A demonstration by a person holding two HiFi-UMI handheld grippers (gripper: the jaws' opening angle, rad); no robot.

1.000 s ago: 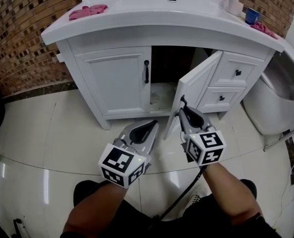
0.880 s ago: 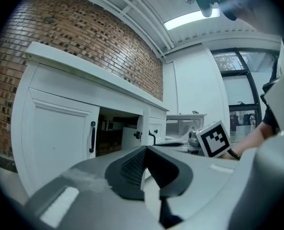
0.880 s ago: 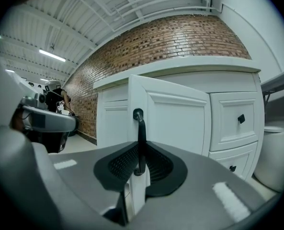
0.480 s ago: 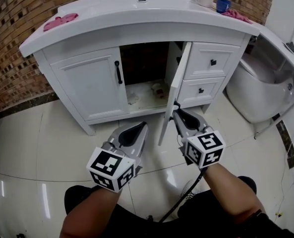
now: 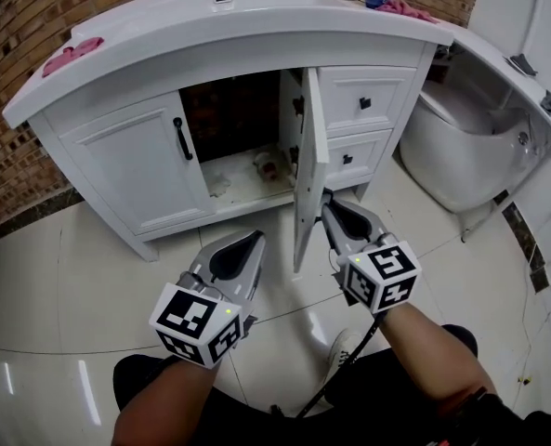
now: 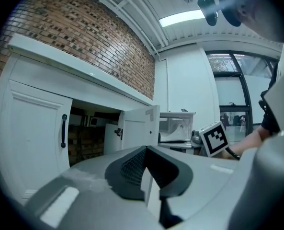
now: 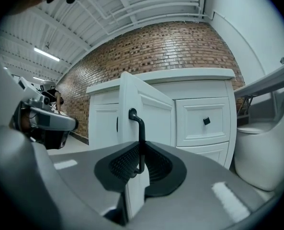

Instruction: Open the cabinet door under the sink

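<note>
R gripper [image 5: 329, 203] has the black door handle [image 7: 141, 133] between its pads. The jaws are closing and look clamped on the bar's lower part. The handle sits right at the tips, on the free edge of the cabinet door [image 5: 310, 147].

L gripper [image 5: 254, 238] is just to the R gripper's left and lower, with its jaws together and nothing in them. It hangs over the floor tile, apart from the door.

Beyond the tips is the open cabinet bay [image 5: 238, 119]. The shut left door [image 5: 131, 170] is further left, and the drawers [image 5: 363, 100] are to the right, behind the door.

Step, prob.: late in the pull-open, since the door stands roughly square to the cabinet front. Next move likely needs the pull to follow the hinge arc towards the drawers w/o twisting the bar, then let go.

The door is upright w/ its long axis vertical. It's hinged by the drawers, free edge towards the person, panelled face to the right. The handle bar is vertical too.
</note>
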